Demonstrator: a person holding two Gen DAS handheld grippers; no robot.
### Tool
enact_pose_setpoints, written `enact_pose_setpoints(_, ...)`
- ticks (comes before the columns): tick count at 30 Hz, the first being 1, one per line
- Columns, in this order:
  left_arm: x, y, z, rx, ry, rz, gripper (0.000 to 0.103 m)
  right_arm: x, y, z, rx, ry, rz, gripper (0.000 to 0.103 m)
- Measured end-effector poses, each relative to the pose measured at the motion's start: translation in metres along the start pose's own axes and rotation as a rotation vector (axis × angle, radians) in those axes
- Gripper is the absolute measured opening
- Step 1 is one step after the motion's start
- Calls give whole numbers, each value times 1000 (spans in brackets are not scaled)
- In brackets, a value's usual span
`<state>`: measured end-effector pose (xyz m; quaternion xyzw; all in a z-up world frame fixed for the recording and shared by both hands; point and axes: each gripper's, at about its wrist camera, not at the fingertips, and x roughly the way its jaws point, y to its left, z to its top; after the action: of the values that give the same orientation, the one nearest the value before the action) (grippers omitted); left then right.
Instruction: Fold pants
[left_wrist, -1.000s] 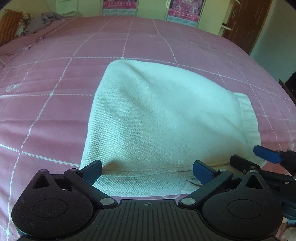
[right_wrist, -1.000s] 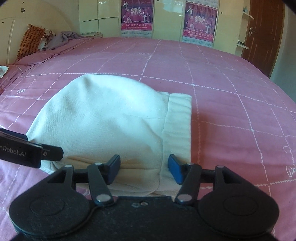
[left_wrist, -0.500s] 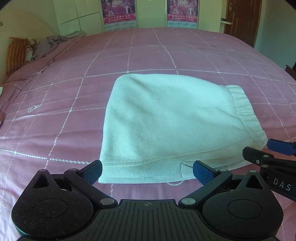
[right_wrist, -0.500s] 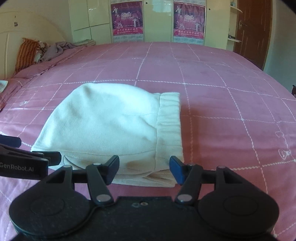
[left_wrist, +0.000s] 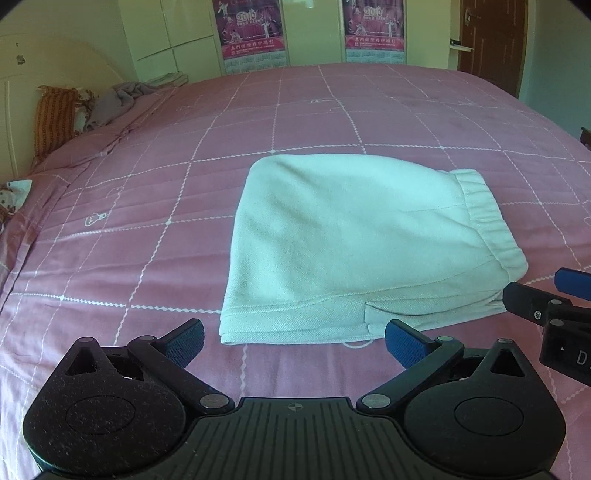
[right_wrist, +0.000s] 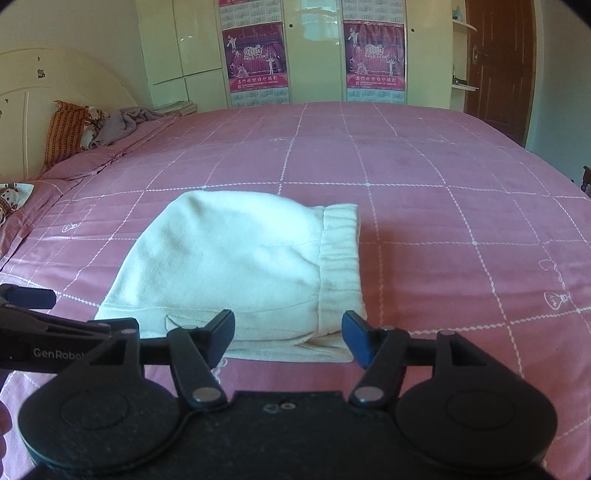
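Note:
The white pants (left_wrist: 343, 240) lie folded into a compact stack on the pink bed, waistband on the right side; they also show in the right wrist view (right_wrist: 243, 266). My left gripper (left_wrist: 293, 343) is open and empty, just in front of the stack's near edge, apart from it. My right gripper (right_wrist: 288, 336) is open and empty, just in front of the near right corner by the waistband. The right gripper's fingers (left_wrist: 532, 299) show at the right edge of the left wrist view. The left gripper (right_wrist: 33, 299) shows at the left edge of the right wrist view.
The pink quilted bedspread (left_wrist: 147, 221) spreads all around. An orange pillow (right_wrist: 66, 129) and a grey crumpled cloth (right_wrist: 125, 122) lie at the far left by the headboard. Wardrobe doors with posters (right_wrist: 255, 59) stand behind, a brown door (right_wrist: 495, 66) at far right.
Both grippers have pulled back and up from the pants' near edge. The stack now lies free and looks smaller and farther away.

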<state>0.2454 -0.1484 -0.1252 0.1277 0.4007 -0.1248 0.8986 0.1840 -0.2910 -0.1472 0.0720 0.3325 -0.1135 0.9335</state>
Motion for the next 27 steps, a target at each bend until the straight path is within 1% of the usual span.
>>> enact_pose_setpoints(2, -3, 0, -3, 8, -14, 17, 103, -2, 0, -2, 2, 2, -1, 65)
enact_pose_setpoints(5, -6, -3, -2, 40, -14, 41, 103, -3, 1, -4, 13, 7, 5, 65)
enact_pose_setpoints(10, -26, -7, -1, 101, -53, 32, 103, -14, 4, -4, 24, -15, 21, 65)
enact_pose_setpoints(11, -31, -6, 0, 99, -55, 18, 103, -17, 5, -5, 28, -21, 25, 66)
enact_pose_setpoints(13, -35, -5, 1, 80, -33, -9, 103, -21, 6, -7, 36, -26, 35, 68)
enact_pose_setpoints(15, -38, -2, 2, 51, -33, -6, 103, -25, 6, -9, 43, -30, 43, 68)
enact_pose_setpoints(17, -40, -1, 1, 27, -44, 13, 103, -29, 8, -10, 41, -36, 48, 69)
enact_pose_setpoints(18, -38, -2, 2, 25, -35, 33, 103, -30, 9, -10, 38, -36, 49, 69)
enact_pose_setpoints(20, -32, -6, 3, 66, -16, 64, 103, -31, 10, -9, 34, -40, 48, 69)
enact_pose_setpoints(22, -28, -10, 3, 119, -27, 95, 103, -30, 9, -8, 34, -38, 43, 69)
enact_pose_setpoints(25, -23, -11, 6, 117, -43, 102, 103, -27, 8, -5, 29, -38, 36, 70)
enact_pose_setpoints(27, -14, -11, 9, 110, -29, 102, 103, -22, 5, -5, 30, -30, 30, 70)
